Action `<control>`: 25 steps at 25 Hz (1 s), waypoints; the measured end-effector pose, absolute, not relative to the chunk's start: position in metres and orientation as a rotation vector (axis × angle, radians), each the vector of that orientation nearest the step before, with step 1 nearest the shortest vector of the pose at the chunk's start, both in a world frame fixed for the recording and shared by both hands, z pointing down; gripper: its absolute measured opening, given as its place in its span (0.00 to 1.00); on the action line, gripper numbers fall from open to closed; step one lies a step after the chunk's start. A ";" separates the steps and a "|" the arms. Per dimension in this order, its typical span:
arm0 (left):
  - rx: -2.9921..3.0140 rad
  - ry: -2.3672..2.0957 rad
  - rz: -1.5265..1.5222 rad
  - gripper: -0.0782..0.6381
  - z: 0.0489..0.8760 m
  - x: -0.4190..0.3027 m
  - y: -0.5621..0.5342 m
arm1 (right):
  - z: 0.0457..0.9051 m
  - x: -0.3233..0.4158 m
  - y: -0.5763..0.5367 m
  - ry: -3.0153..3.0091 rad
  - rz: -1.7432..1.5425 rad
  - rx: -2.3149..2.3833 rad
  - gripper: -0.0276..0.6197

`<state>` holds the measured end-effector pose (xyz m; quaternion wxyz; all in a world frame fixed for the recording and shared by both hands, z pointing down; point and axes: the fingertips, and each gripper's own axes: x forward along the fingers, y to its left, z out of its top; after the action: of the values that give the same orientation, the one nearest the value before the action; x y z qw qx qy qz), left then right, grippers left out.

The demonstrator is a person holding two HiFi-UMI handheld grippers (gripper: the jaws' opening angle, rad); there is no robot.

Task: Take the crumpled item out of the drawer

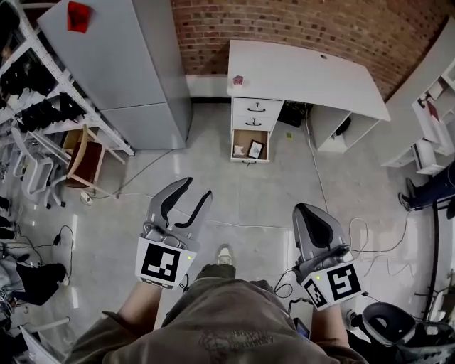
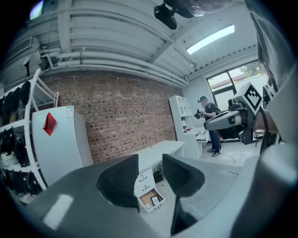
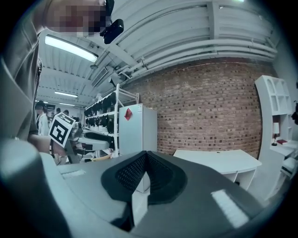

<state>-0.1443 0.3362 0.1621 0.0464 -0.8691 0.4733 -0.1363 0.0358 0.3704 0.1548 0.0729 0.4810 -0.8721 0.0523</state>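
Observation:
The bottom drawer [image 1: 250,144] of a white desk [image 1: 306,75] stands open far ahead across the floor. Inside it lie a small pale crumpled item [image 1: 239,150] and a dark picture frame [image 1: 256,148]. My left gripper [image 1: 192,193] is held at waist height, open and empty, far short of the drawer. Between its fingers in the left gripper view the open drawer [image 2: 151,200] shows in the distance. My right gripper [image 1: 311,215] is shut with nothing in it. In the right gripper view its pads [image 3: 139,173] meet, and the desk [image 3: 219,160] lies beyond.
A tall grey cabinet [image 1: 121,64] with a red item [image 1: 78,15] on top stands left of the desk. Racks [image 1: 35,106] and a wooden chair [image 1: 85,156] line the left side. Cables [image 1: 334,213] run over the floor. Another person [image 2: 210,125] stands at the right shelving.

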 end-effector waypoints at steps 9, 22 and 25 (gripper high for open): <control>-2.697 1.402 -0.434 0.32 0.174 -0.154 0.256 | 0.164 0.030 0.294 -2.558 0.192 1.486 0.09; -2.687 1.457 -0.530 0.32 0.196 -0.109 0.155 | 0.190 0.079 0.179 -2.572 0.241 1.436 0.09; -2.674 1.484 -0.562 0.32 0.196 -0.094 0.123 | 0.190 0.088 0.145 -2.629 0.315 1.374 0.09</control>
<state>-0.0938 0.1226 0.1961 0.0159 -0.8598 0.4772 -0.1809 0.0880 0.1448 0.1902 0.0790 0.4591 -0.8786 0.1051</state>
